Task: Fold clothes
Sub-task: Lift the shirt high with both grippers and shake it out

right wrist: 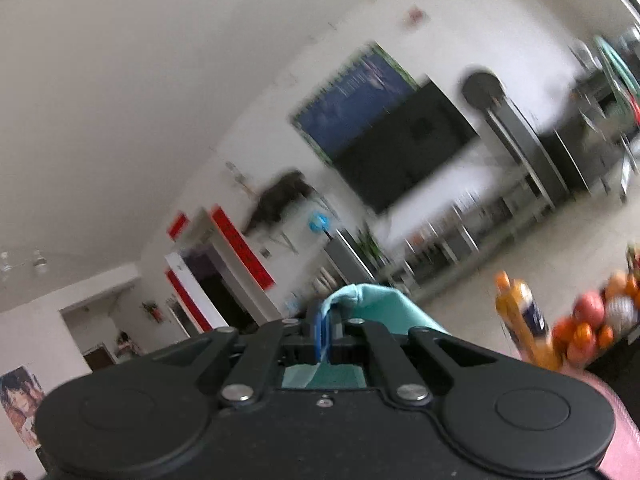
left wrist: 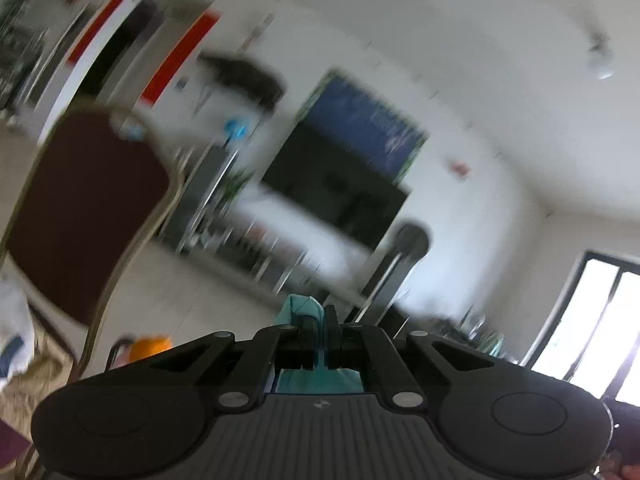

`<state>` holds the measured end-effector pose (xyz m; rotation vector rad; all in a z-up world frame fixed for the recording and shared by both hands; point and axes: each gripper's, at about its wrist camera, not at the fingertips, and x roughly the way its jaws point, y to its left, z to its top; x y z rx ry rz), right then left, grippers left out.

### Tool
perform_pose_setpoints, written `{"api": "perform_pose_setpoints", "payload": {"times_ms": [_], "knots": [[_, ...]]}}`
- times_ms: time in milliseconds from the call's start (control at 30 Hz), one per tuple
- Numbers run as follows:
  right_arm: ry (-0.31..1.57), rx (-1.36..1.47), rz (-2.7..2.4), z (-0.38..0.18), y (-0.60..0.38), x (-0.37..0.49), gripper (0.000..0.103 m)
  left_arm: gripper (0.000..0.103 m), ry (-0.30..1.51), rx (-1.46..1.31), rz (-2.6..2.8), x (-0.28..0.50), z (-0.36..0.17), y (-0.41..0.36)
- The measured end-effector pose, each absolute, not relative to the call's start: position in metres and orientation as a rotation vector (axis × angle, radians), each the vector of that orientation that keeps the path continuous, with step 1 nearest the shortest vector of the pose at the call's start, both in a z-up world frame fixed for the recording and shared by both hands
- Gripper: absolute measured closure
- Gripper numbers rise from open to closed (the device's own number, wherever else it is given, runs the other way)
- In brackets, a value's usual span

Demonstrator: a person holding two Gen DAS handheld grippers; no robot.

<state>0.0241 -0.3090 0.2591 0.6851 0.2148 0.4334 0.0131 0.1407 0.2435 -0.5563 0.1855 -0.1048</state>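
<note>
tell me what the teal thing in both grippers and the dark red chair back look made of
Teal garment: soft matte cloth, likely; it bends and creases where the right gripper pinches it. Chair back: dark red padding, fabric or vinyl, too blurred to tell, in a pale metal-looking frame.

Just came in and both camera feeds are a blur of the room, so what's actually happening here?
A person is holding a gripper in each hand, and both are lifted up, facing the wall with the TV. The left gripper is shut on a teal cloth; the right gripper pinches the same-coloured teal fabric. No folding surface shows in either view.
</note>
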Motion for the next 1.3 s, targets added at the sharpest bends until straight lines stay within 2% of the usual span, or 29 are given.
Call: {"api": "perform_pose_setpoints", "payload": {"times_ms": [100,200,333,467,600,833,967,1133,1300], "knots": [[0.356,0.698,0.311,0.224,-0.294,0.1,0.101,0.102,0.314,-0.558,-0.052,0.088,0.207,0.145],[0.476,0.646,0.186,0.194,-0.27,0.17,0.101,0.102,0.355,-0.537,0.015,0.143,0.204,0.146],[0.414,0.648,0.214,0.213,-0.262,0.198,0.101,0.102,0.201,-0.55,-0.029,0.14,0.245,0.158],[0.269,0.626,0.307,0.238,-0.278,0.165,0.101,0.101,0.148,-0.503,-0.063,0.107,0.244,0.156],[0.327,0.624,0.329,0.197,-0.291,0.135,0.101,0.101,0.257,-0.482,-0.036,0.087,0.187,0.146],[0.615,0.605,0.215,0.035,-0.282,0.117,0.101,0.101,0.56,-0.466,0.147,0.072,0.028,0.133],[0.753,0.595,0.132,-0.048,-0.277,0.112,0.101,0.101,0.72,-0.475,0.207,0.074,-0.039,0.133],[0.873,0.56,0.091,-0.088,-0.272,0.096,0.101,0.101,0.801,-0.473,0.248,0.074,-0.069,0.137],[0.908,0.532,0.071,-0.092,-0.271,0.079,0.101,0.101,0.789,-0.472,0.25,0.058,-0.06,0.138]]}}
